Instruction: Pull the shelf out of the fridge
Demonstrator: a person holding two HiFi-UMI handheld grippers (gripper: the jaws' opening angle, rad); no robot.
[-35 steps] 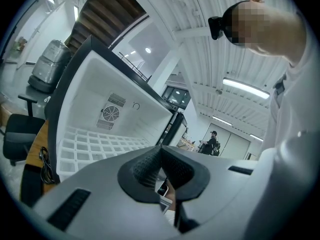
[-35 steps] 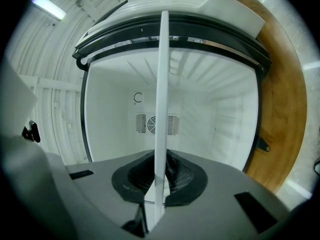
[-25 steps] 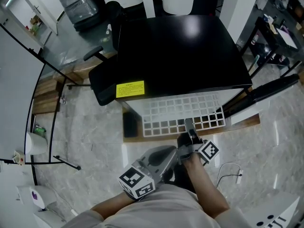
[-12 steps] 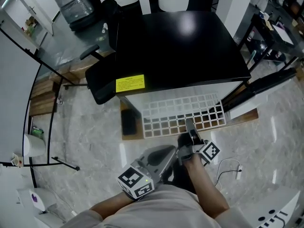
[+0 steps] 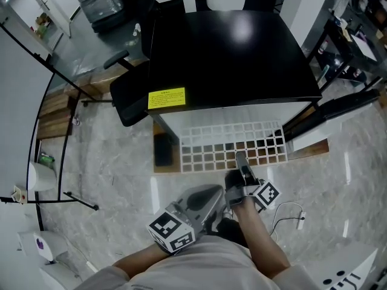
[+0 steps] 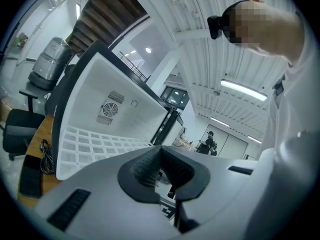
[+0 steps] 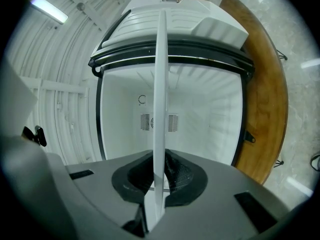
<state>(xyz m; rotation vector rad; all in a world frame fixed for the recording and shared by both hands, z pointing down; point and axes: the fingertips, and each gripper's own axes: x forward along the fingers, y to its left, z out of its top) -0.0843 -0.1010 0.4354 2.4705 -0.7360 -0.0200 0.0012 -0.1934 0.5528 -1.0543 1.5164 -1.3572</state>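
Pulling: the white plastic grid shelf (image 5: 233,144) is coming forward out of the small black-topped, white-lined fridge (image 5: 230,59), drawn by one of two hand-held grippers
Left gripper (image 5: 219,199): nearest the body, held low and idle; jaws together with nothing between them; well short of the shelf
Right gripper (image 5: 240,159): jaws clamped on the shelf's front edge near its middle; its own view shows the shelf edge-on, a thin white blade running from between the pads into the cabinet
Shelf: roughly level; front part out over the wooden base board (image 5: 308,154), rear part under the fridge top
Change: a little more of the grid shows clear of the fridge top than a second ago; the grip point looks the same
Meaning: the draw appears to be working and partly done; the rear edge looks not yet free, so a steady, straight pull seems called for
Fridge: black door (image 5: 347,107) swung open to the right; rear vent (image 7: 157,121) visible in the white back wall
Risk: a one-point hold could let the shelf tip once it clears
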